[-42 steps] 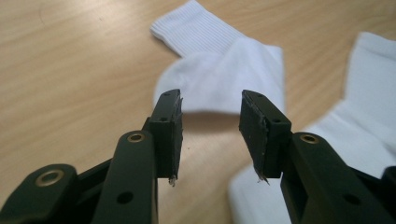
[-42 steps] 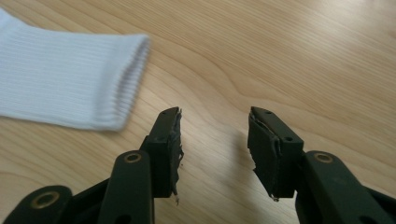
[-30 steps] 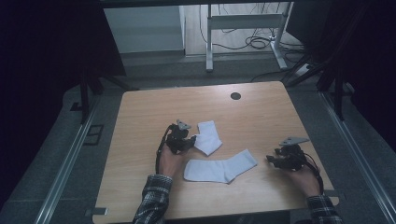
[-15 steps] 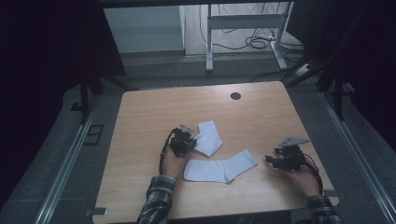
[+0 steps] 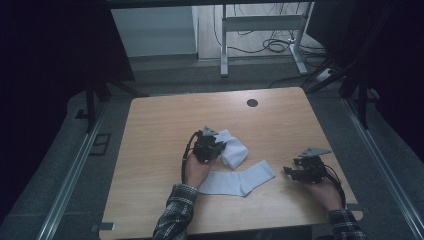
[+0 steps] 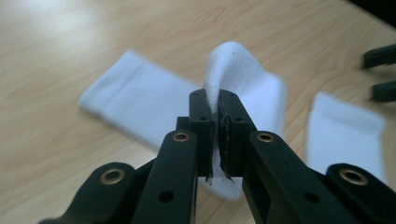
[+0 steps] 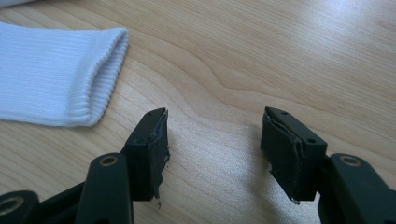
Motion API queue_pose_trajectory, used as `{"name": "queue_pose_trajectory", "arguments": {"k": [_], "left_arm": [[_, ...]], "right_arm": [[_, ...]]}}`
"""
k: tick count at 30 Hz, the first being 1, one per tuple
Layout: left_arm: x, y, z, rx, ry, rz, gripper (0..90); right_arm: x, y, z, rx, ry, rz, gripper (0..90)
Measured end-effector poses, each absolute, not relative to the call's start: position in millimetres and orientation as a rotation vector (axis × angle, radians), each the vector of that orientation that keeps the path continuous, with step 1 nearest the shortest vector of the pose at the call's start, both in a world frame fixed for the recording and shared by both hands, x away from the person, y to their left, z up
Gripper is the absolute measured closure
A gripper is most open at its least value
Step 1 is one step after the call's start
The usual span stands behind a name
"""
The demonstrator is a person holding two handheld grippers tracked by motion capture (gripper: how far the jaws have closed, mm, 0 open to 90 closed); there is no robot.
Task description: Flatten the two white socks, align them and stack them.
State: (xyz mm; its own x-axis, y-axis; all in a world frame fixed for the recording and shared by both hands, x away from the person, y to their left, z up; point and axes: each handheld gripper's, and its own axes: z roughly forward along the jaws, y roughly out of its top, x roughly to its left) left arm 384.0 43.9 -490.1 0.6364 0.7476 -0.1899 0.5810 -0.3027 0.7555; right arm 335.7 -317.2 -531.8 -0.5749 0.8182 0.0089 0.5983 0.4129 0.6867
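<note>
Wood table (image 5: 165,125): pale top, mostly bare, with two white socks near the person's edge. There's a small dark round thing (image 5: 252,103) at the far side, too tiny to tell what it is.
Flat sock (image 5: 235,181): lies stretched out between the two hands. Nothing touches it, so I'd say it hasn't been dealt with yet. Its ribbed cuff sits just beside the right gripper's camera.
Bunched sock (image 5: 234,151): just beyond the flat one, and one edge of it is lifted off the table. Looks like the fold or pick-up has only just started.
Left gripper (image 6: 215,105): jaws pressed together, pinching a ridge of the bunched sock.
Right gripper (image 7: 212,140): jaws spread with only bare wood between them. It sits near the cuff end of the flat sock, not touching it.
Hard to see: the far part of the bunched sock is blurry in the left gripper view, and the high view is dim, so I can't tell which end is pinched, toe or cuff.
</note>
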Motion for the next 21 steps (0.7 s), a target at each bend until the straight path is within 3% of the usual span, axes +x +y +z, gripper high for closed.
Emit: {"name": "queue_pose_trajectory", "arguments": {"k": [13, 17, 21], "left_arm": [[381, 2, -428, 1.951, 0.879, 0.258, 85.5], [370, 11, -366, 1.875, 0.813, 0.417, 85.5], [371, 44, -350, 1.839, 0.905, 0.544, 85.5]], "right_arm": [[335, -317, -532, 1.222, 2.344, 0.94, 39.9], [335, -317, -532, 1.223, 2.343, 0.942, 39.7], [335, -317, -532, 1.225, 2.341, 0.942, 39.5]]}}
